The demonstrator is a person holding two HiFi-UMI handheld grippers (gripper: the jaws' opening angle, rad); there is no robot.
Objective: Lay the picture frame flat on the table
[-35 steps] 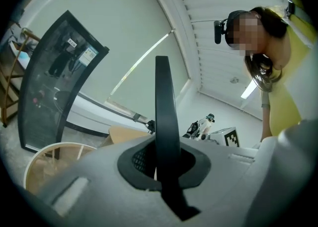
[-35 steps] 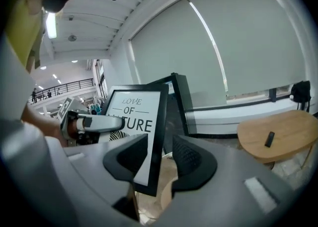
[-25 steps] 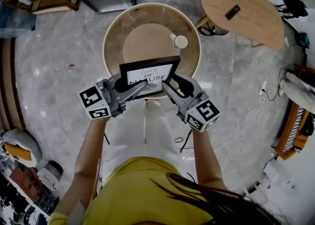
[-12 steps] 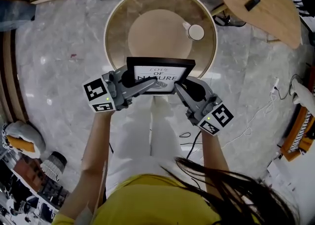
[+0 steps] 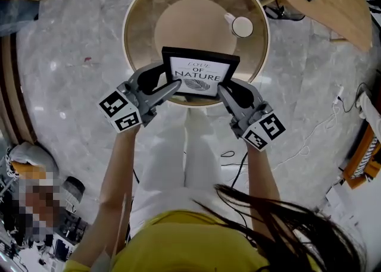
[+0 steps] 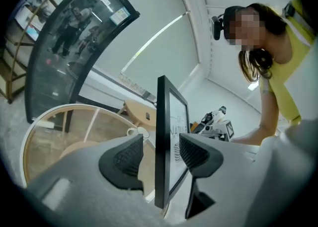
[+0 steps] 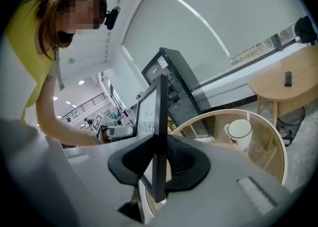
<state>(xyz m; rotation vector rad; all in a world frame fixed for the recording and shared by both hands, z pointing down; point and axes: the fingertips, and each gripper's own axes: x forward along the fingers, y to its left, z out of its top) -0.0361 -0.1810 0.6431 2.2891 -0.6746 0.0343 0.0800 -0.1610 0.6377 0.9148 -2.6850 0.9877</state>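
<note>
Grey marble flooring is showing round and under a round, glass-topped worktop (image 5: 134,16). The person is standing at its near rim.

The left tool (image 6: 160,154) is standing at its widest. Its jaws have just been opening, and the left edge of the picture frame (image 5: 201,74) is sitting between the pads without either pad pressing on it. The right tool (image 7: 160,159) is gripping. Its jaws have just been closing, and both pads are now clamping the frame's right edge, so the right one is carrying it alone.

Seen from the worktop, the frame is hanging over the near rim, standing upright rather than lying down. Its long axis is running along that rim from one tool to the other, and its printed face is looking away from the worktop's middle, toward the person. Whether its lower edge is already touching the glass cannot be told.

A white mug (image 5: 241,26) is sitting at the worktop's far right, well apart from the frame. The middle of the worktop is lying beyond the frame's back, so the coming move is likely turning on tipping the top edge away from the person.
</note>
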